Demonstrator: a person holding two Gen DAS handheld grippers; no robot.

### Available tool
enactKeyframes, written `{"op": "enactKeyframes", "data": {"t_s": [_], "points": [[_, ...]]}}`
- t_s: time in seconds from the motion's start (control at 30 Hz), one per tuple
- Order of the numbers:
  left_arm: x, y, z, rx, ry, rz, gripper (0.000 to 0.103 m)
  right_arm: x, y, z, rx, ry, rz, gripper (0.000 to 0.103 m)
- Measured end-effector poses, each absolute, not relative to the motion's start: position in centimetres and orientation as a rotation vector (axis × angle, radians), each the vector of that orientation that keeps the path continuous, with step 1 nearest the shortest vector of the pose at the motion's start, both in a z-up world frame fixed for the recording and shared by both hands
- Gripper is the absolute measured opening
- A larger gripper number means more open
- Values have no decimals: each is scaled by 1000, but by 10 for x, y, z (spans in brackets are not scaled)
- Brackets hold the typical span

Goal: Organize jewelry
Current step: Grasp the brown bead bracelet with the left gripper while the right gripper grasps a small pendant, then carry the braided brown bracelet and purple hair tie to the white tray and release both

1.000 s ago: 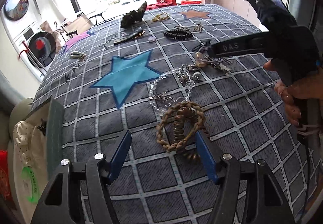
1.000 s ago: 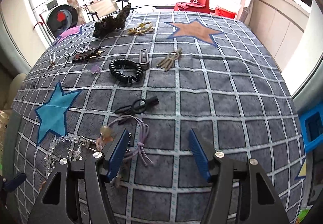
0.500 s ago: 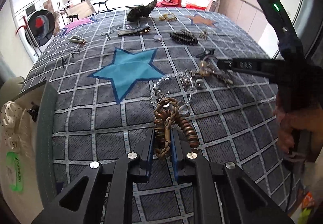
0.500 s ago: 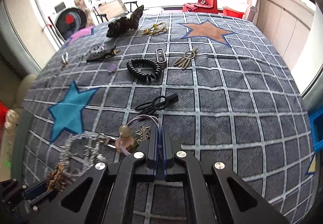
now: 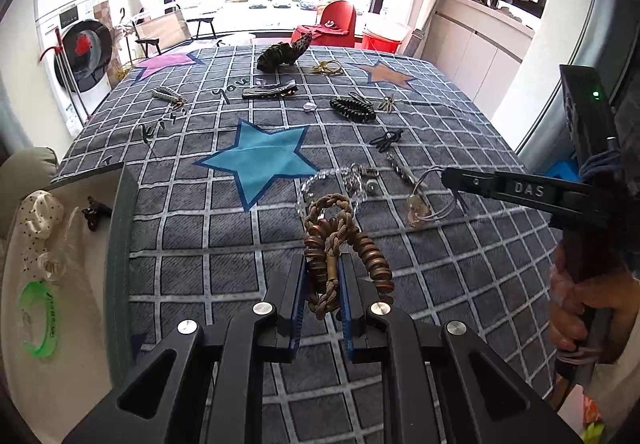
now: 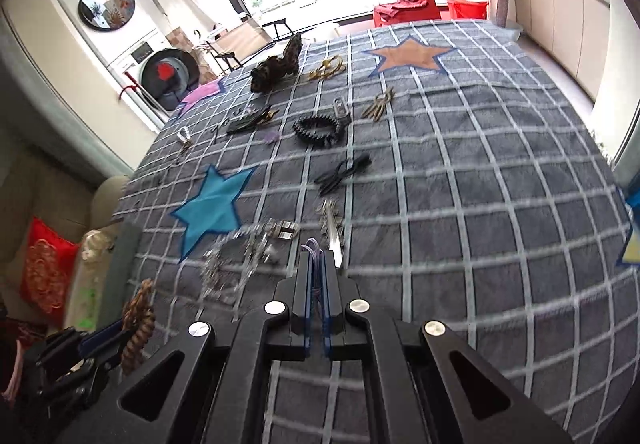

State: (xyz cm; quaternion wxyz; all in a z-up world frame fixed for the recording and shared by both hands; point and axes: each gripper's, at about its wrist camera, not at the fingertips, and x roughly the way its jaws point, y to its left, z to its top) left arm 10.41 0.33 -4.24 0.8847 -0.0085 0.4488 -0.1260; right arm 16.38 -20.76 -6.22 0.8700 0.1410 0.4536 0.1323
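My left gripper [image 5: 323, 264] is shut on a brown braided rope-and-bead bracelet [image 5: 340, 240], lifted off the checked grey cloth [image 5: 460, 284]. My right gripper [image 6: 317, 260] is shut on the lilac cord of a pendant necklace [image 6: 313, 249]; in the left wrist view that gripper [image 5: 447, 175] holds the cord with its pale pendant [image 5: 418, 209] dangling. A clear crystal bracelet [image 5: 320, 182] lies just beyond the braided one. The braided bracelet [image 6: 138, 320] also shows at the lower left of the right wrist view.
A white tray [image 5: 60, 284] with a grey rim holds a green bangle [image 5: 38, 320] and a spotted scrunchie at the cloth's left edge. Farther off lie a black coil bracelet [image 5: 352, 109], black hair ties [image 5: 387, 139], a dark barrette [image 5: 270, 90], gold pieces and a dark feathery clip [image 5: 282, 52].
Both grippers closed from open: the left on the braided bracelet, the right on the lilac cord. Both have since risen with their pieces, and the pendant now hangs clear of the cloth.
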Motion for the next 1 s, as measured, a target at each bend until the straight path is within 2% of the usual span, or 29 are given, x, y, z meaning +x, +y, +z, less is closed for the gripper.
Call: {"op": "enactKeyframes", "data": {"t_s": [0.47,0.53,0.57,0.6,1.0], "points": [[78,15,-71,-52,1006,-225,18,116,-208,-68,321,984,316,4],[78,16,-71,-53,1008,-218,43,111,-208,-69,322,986,315,4],[76,17,-70,-53,996,-203,68,109,-208,-69,324,988,316,4],[74,18,-67,-57,972,-187,72,108,-208,-70,325,989,317,4],[81,-3,-65,45,969,-224,71,96,-211,-66,328,987,320,4]]}}
